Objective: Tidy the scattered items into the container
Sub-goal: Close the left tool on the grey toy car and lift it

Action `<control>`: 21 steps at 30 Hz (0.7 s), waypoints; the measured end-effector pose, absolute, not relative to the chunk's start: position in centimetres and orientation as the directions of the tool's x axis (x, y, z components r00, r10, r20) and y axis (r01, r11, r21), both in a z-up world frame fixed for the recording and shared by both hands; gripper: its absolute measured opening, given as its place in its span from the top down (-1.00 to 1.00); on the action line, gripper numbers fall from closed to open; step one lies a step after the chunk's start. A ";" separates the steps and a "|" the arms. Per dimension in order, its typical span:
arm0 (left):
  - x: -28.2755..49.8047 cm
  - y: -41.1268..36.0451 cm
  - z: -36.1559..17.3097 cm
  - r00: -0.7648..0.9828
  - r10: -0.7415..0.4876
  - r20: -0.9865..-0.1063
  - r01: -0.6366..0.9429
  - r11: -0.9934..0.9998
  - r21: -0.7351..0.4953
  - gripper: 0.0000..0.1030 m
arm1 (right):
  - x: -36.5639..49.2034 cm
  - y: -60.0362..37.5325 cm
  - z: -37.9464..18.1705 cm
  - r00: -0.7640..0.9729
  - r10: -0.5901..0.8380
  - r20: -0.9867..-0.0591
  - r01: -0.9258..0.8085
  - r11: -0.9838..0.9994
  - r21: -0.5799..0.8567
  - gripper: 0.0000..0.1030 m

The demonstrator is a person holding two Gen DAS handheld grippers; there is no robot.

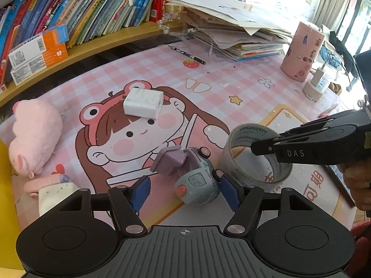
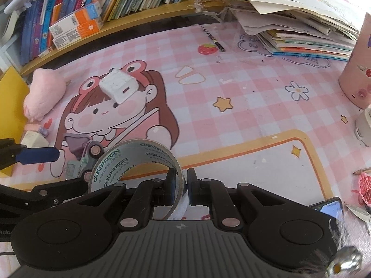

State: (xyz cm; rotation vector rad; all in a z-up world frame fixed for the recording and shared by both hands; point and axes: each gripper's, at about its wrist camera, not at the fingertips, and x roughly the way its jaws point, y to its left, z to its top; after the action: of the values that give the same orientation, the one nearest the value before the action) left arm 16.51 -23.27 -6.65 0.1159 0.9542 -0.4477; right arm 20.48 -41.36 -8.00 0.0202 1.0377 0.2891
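A clear tape roll [image 2: 136, 162] printed "deli" stands on edge on the pink mat; my right gripper [image 2: 180, 185] is shut on its rim, one finger inside the ring, one outside. In the left wrist view the tape roll [image 1: 252, 155] is at the right with the right gripper [image 1: 255, 149] on it. My left gripper [image 1: 183, 191] is open, its blue pads either side of a small grey-blue toy car [image 1: 197, 180] with a purple piece [image 1: 169, 162] on it. A white charger block [image 1: 143, 103] lies farther back. A yellow container edge [image 1: 3, 185] shows at the far left.
A pink plush [image 1: 34, 136] and a small pink and white item [image 1: 53, 190] lie at the left. A bookshelf [image 1: 69, 18] runs along the back. Stacked papers and books [image 1: 236, 27], a pink cylinder [image 1: 302, 51], a pen [image 1: 187, 54] and a phone [image 2: 329, 208] sit on the right side.
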 end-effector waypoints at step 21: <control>18.5 -22.7 -8.5 0.457 -0.275 -0.846 0.325 0.937 -0.129 0.07 | 20.8 -41.1 -8.5 0.457 0.257 -0.852 -0.232 0.959 0.164 0.81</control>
State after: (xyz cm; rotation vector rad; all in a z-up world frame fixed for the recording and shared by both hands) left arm 18.51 -22.70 -8.51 0.0540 1.0315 -0.3700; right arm 20.83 -41.07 -8.51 0.0257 1.0543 0.3012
